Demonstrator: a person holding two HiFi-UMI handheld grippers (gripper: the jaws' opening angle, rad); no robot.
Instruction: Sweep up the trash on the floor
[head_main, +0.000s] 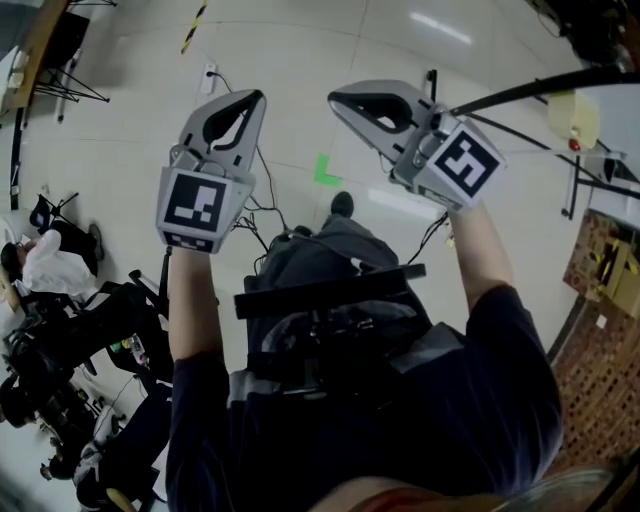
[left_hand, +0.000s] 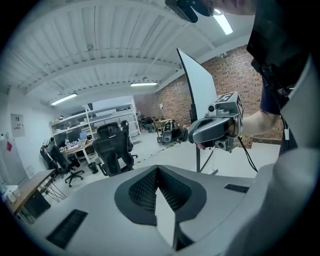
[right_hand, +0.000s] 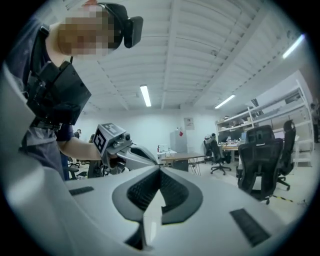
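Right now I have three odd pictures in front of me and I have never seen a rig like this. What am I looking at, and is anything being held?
There is no robot here. A person holds a pair of grey plastic tongs in each hand, and each pair carries a black-and-white marker cube. The head view looks down from the person's head at the left tongs and right tongs. Below them is a glossy white floor with a green L-shaped tape mark. The other two pictures come from cameras riding on each pair of tongs. They look along the jaws into an office, where a black swivel office chair stands. Both pairs are shut and empty. No broom or trash shows.
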